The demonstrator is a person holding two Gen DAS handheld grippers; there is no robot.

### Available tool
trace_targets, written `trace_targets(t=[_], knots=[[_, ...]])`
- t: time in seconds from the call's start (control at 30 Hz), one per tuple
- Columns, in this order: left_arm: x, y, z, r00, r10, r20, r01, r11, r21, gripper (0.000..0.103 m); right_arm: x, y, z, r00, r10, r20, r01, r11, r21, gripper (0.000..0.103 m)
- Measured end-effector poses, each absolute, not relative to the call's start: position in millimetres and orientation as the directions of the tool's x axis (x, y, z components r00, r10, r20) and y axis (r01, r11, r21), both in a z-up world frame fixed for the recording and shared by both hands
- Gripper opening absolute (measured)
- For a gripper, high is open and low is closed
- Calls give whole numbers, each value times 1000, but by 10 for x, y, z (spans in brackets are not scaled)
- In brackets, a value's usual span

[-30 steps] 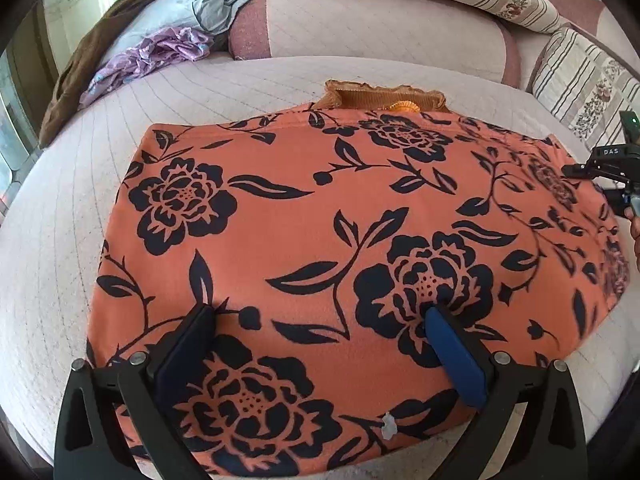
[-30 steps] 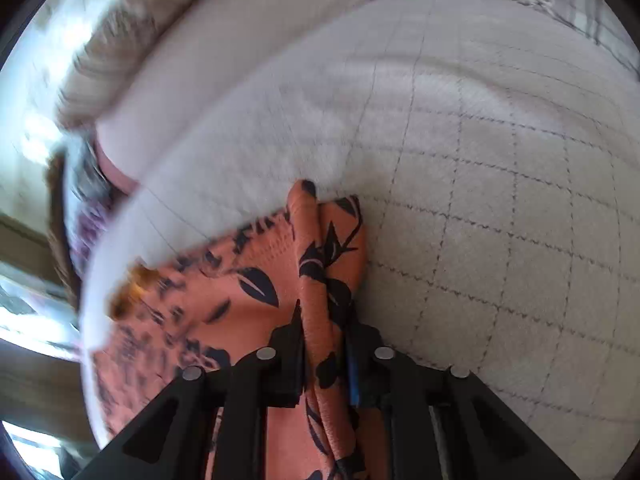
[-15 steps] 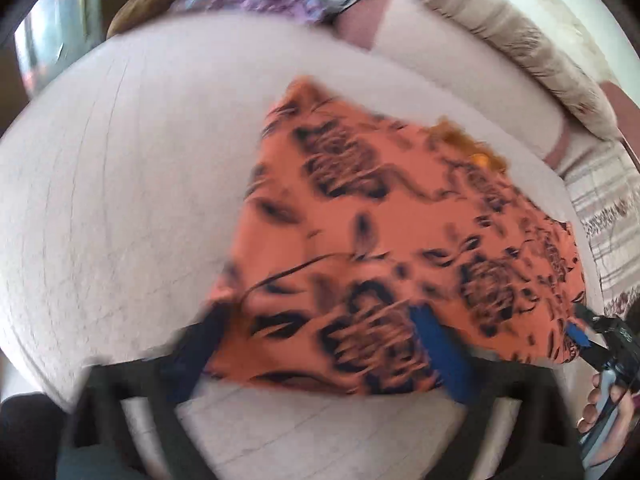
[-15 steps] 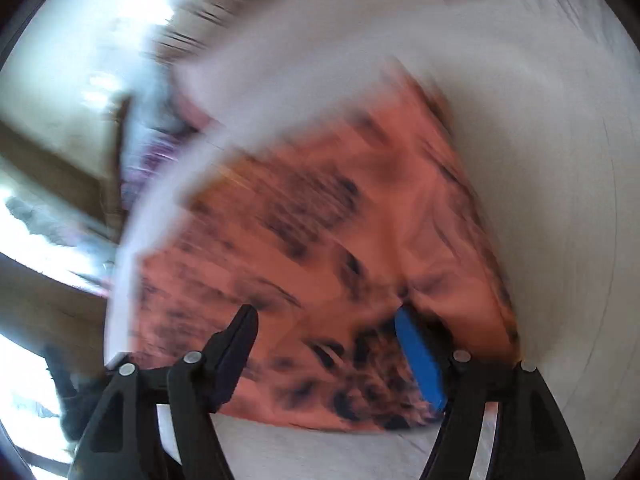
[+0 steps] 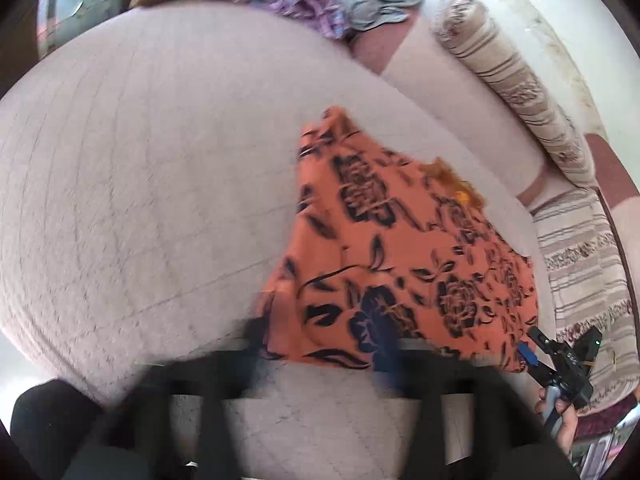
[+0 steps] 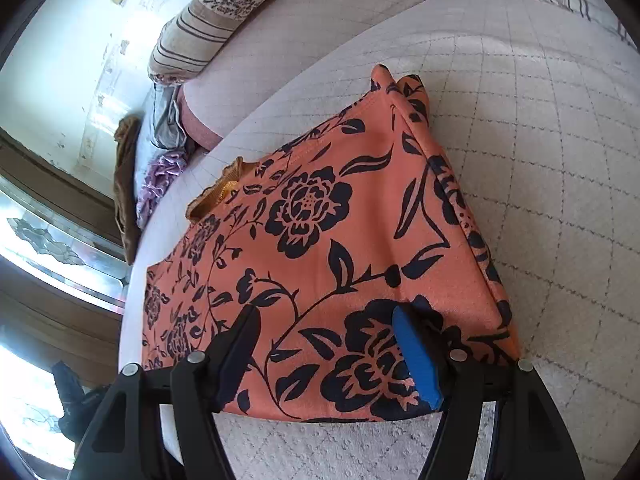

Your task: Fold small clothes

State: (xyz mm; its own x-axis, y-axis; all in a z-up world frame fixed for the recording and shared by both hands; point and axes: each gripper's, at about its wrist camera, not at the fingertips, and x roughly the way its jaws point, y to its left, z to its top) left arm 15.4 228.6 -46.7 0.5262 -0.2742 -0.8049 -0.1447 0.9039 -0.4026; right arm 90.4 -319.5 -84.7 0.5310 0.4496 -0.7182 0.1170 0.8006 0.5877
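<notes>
Since a second ago your right gripper point(image 6: 326, 344) has let go of the cloth's point(image 6: 320, 248) edge, while in the left view your left gripper point(image 5: 320, 344), blurred but spread, has swung left off the cloth toward its near edge on the bed point(image 5: 140, 160), and in the right view wide-open fingers straddle its near right corner, long side running far-left.

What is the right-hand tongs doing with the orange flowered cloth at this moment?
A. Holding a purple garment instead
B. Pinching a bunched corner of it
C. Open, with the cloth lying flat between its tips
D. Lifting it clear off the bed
C: in the right wrist view the right tongs stand wide apart over the orange flowered cloth, which lies spread on the quilted bed with nothing clamped.
</notes>
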Motion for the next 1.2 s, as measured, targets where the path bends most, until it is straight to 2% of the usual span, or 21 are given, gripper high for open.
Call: trace_targets(t=[0.03,0.07,0.1,0.17,0.3,0.33,0.37,0.4,0.53,0.57,0.6,0.67,0.77,0.83,0.87,0.9,0.97,1.0,1.03,1.13,1.2], knots=[[146,2256,-482,542,-236,-807,-146,919,-367,90,904,-3202,-853,533,453,-714,117,797,593,72],[168,2206,-579,522,-181,-833,-148,943,-298,74,904,-3203,-858,534,454,-713,116,796,594,73],[201,2194,-724,463,-158,-872,-161,953,-258,12,902,-3205,-857,535,454,-712,114,796,594,73],[154,2321,-899,437,-242,-866,-217,907,-362,14,894,-3218,-858,538,457,-709,106,797,595,73],[264,2259,-611,469,-225,-854,-177,923,-341,17,873,-3258,-870,545,472,-693,96,786,611,73],[321,2253,-557,480,-227,-848,-170,924,-343,32,872,-3263,-876,548,473,-690,97,783,614,73],[425,2246,-489,504,-229,-833,-158,924,-349,56,871,-3261,-877,550,471,-690,99,783,614,73],[523,2242,-429,534,-221,-816,-152,925,-349,67,869,-3257,-873,552,468,-690,101,784,612,74],[1178,2141,-501,546,-226,-807,-95,940,-328,66,856,-3216,-855,554,456,-696,88,799,594,75],[1294,2137,-625,521,-182,-834,-106,956,-275,42,851,-3214,-852,554,456,-697,86,801,593,75],[1366,2138,-744,479,-128,-868,-129,968,-214,9,847,-3221,-853,555,458,-694,86,799,596,75],[1452,2283,-990,433,-152,-888,-228,935,-271,12,836,-3232,-848,555,464,-690,88,792,604,75],[1426,2254,-793,479,-152,-865,-218,934,-284,14,823,-3261,-846,555,477,-682,94,778,621,75],[1438,2225,-630,530,-160,-832,-195,933,-304,45,827,-3280,-863,557,482,-676,98,770,630,75],[1497,2201,-587,544,-163,-823,-184,934,-307,72,835,-3279,-864,557,480,-677,100,771,629,75],[1534,2190,-571,555,-153,-818,-183,937,-299,78,837,-3270,-859,557,475,-681,101,775,623,75],[1753,2159,-646,547,-121,-828,-178,950,-257,76,836,-3251,-852,556,468,-687,94,786,612,76],[1938,2131,-793,494,-80,-866,-180,965,-192,49,833,-3255,-851,556,469,-686,92,785,612,76],[2061,2144,-940,437,-29,-899,-199,972,-128,33,832,-3262,-852,556,472,-684,92,783,616,75],[2131,2288,-958,435,-90,-896,-289,928,-234,35,828,-3284,-847,556,482,-677,99,770,630,75],[2024,2266,-818,484,-67,-872,-287,930,-231,36,823,-3304,-843,551,489,-676,101,765,636,75]])
